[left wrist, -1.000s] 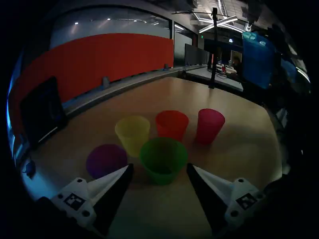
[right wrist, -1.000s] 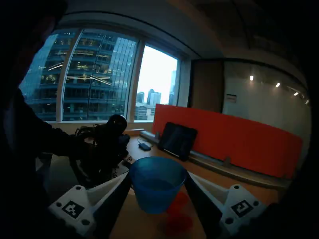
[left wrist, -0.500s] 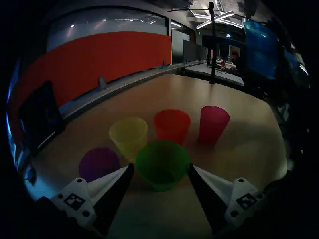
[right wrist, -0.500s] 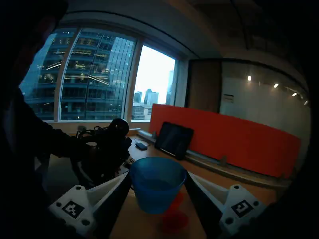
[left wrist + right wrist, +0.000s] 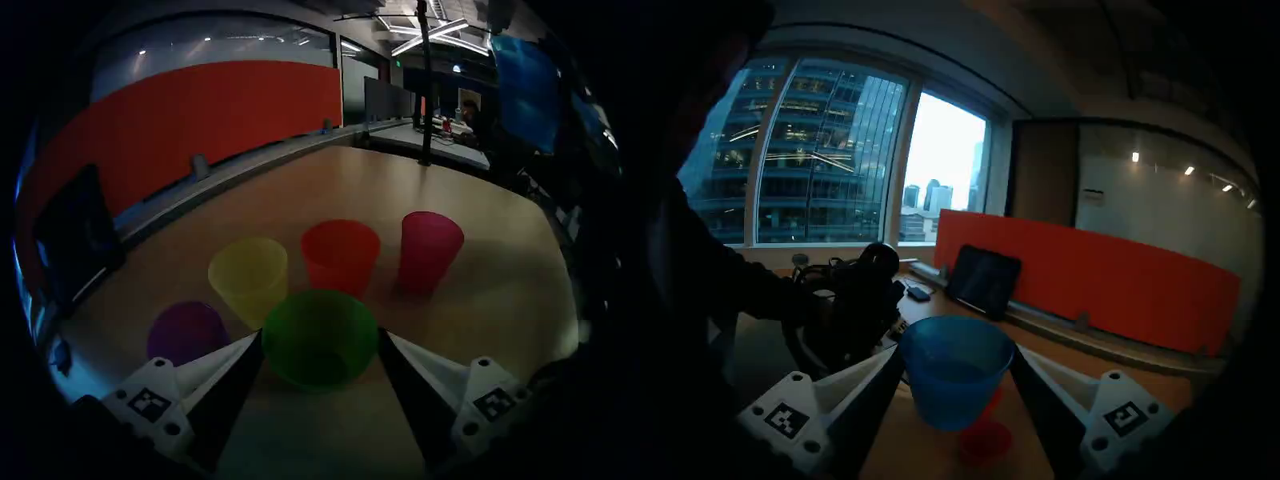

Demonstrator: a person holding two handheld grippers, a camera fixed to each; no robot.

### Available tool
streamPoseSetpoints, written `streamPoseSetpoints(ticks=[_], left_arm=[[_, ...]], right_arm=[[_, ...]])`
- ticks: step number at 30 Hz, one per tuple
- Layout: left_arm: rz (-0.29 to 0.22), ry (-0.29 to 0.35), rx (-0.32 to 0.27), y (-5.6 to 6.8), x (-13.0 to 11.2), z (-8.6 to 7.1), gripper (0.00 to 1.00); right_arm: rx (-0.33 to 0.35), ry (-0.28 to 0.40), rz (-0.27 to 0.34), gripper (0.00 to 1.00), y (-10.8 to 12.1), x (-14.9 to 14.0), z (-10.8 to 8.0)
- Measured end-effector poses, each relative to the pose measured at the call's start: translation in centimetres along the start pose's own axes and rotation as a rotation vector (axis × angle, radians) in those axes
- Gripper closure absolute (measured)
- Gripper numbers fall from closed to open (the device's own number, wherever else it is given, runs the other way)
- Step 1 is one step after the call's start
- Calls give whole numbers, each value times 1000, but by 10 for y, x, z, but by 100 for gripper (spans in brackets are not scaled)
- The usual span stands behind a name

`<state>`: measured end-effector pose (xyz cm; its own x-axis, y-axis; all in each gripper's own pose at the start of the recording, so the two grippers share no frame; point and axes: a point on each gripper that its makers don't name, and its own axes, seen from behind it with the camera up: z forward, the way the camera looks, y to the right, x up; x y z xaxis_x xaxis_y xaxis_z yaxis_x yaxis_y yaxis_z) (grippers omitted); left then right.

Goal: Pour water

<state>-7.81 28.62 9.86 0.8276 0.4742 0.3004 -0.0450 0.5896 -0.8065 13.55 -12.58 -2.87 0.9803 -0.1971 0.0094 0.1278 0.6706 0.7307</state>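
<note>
left gripper view: the left gripper (image 5: 318,334) is released, its two fingers spread. off to its far left a dark tablet (image 5: 76,232) leans against the orange partition (image 5: 200,112). just ahead of the left finger a purple cup (image 5: 186,332) stands on the wooden table (image 5: 488,272), and a little farther ahead a yellow cup (image 5: 248,276). the green cup (image 5: 320,336) stands upright between the fingertips, its rim just beside each tip; whether they touch it cannot be told. beyond the green cup, straight ahead, is a red cup (image 5: 340,256), and ahead to the right a pink cup (image 5: 428,250), apart from the red one. high up on the right the blue cup (image 5: 524,88) hangs well above the table.

right gripper view: to the left of the right gripper (image 5: 954,352) a dark sleeve (image 5: 712,280) reaches to the hand that holds the left gripper, a dark shape just ahead of the left finger, with a big window (image 5: 832,160) behind. the right gripper is clenched on the blue cup, one finger against each side, holding it upright and clear of the table, with water showing inside. below and just ahead of it the red cup shows on the table. ahead to the right stand the tablet and the partition.
</note>
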Motion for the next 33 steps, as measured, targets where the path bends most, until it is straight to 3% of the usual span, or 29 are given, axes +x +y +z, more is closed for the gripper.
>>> streamPoseSetpoints(ticks=[6,17,26,33], left_arm=[[-7,0,6,1,2,2,11],[-23,41,-15,8,17,-9,12],[-21,129,-11,14,45,-38,12],[-22,205,14,10,63,-69,12]], right_arm=[[-4,2,1,7,1,0,-1],[-11,0,4,7,0,2,-4],[-12,-10,8,7,-2,4,-4],[-13,-16,9,7,-3,7,-1]])
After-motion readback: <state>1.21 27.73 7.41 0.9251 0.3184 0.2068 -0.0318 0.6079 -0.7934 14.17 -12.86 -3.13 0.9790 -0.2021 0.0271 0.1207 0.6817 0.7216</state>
